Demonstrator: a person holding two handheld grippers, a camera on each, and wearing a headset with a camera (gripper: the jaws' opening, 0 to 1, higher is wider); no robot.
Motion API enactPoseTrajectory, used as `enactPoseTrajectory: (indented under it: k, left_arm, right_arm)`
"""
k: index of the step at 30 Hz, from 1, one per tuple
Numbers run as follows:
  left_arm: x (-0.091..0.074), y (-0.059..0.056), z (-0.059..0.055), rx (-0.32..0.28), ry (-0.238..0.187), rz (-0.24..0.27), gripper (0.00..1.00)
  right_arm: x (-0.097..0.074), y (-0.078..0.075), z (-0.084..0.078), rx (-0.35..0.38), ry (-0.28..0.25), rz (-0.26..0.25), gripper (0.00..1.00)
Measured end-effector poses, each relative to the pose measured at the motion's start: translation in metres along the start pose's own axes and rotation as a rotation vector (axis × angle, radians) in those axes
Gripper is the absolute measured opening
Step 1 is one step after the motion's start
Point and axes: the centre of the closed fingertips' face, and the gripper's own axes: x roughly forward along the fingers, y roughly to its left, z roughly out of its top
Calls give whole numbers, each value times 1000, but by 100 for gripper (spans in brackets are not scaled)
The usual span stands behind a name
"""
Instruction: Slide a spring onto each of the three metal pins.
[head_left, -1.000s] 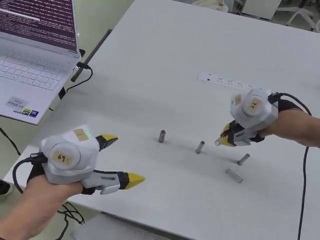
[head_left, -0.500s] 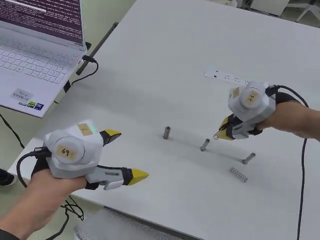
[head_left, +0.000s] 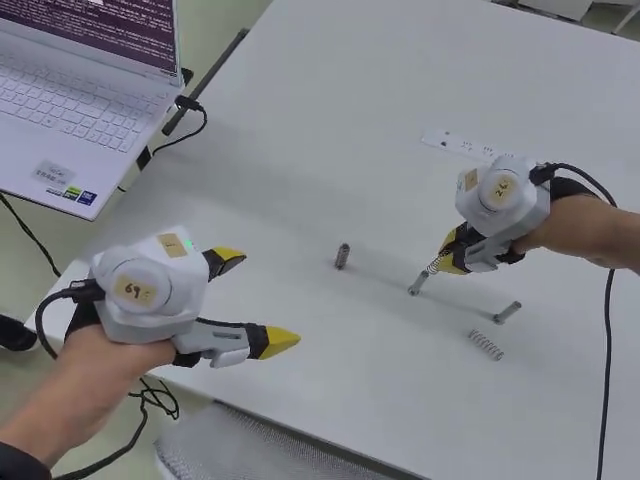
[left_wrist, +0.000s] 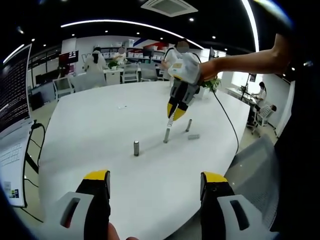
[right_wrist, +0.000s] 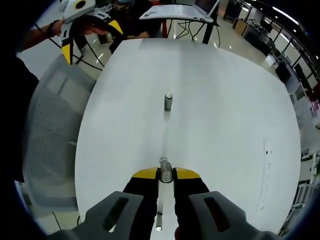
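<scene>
Three short metal pins stand in a row on the white table (head_left: 300, 150). The left pin (head_left: 342, 256) wears a spring. The middle pin (head_left: 417, 284) and the right pin (head_left: 507, 311) are bare. My right gripper (head_left: 447, 263) is shut on a spring (head_left: 436, 265), whose lower end hangs just above and right of the middle pin. In the right gripper view the spring (right_wrist: 165, 170) sticks out between the yellow tips. A loose spring (head_left: 485, 344) lies near the right pin. My left gripper (head_left: 255, 300) is open at the front left, holding nothing.
An open laptop (head_left: 80, 90) sits at the far left, with a black cable (head_left: 180, 130) beside it. A white power strip (head_left: 465, 147) lies at the back. A mesh chair (head_left: 230, 450) stands below the table's front edge.
The right gripper has carried its spring closer to the middle pin. The left gripper has stayed open and in much the same place. The head camera has shifted.
</scene>
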Motion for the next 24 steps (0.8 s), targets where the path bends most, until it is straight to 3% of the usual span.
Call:
enactPoseTrajectory:
  k: [24]
  left_arm:
    - [1, 4, -5, -29, 9, 7, 70]
  right_arm:
    - [17, 3, -2, -32, 38, 41, 9]
